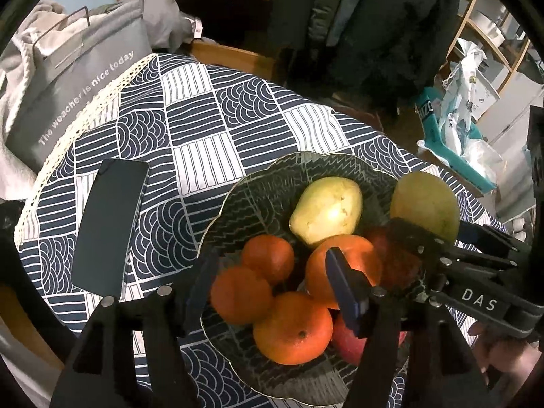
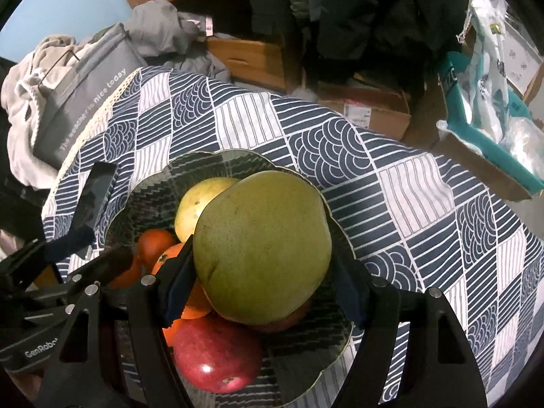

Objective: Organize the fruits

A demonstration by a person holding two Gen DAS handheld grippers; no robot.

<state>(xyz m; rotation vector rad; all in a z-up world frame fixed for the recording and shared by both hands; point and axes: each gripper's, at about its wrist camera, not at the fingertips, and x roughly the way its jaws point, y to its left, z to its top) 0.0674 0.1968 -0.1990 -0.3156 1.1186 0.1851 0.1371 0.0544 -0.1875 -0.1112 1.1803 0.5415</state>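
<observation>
A dark patterned glass bowl (image 1: 272,170) (image 2: 204,156) sits on the blue-and-white tablecloth. It holds a yellow-green pear (image 1: 326,210) (image 2: 193,204), several oranges (image 1: 292,329) and red apples (image 2: 214,353). My left gripper (image 1: 272,265) hangs open over the oranges, its pads pressing on none of them. My right gripper (image 2: 263,258) is shut on a large green mango (image 2: 261,251) (image 1: 425,204), which sits low on the pile at the bowl's right side, against a red apple beneath it.
A dark phone (image 1: 108,227) (image 2: 95,197) lies on the cloth left of the bowl. A grey lettered bag (image 1: 78,85) and laundry crowd the table's far left edge. Cardboard boxes (image 2: 374,108) and plastic bags stand beyond the far right edge.
</observation>
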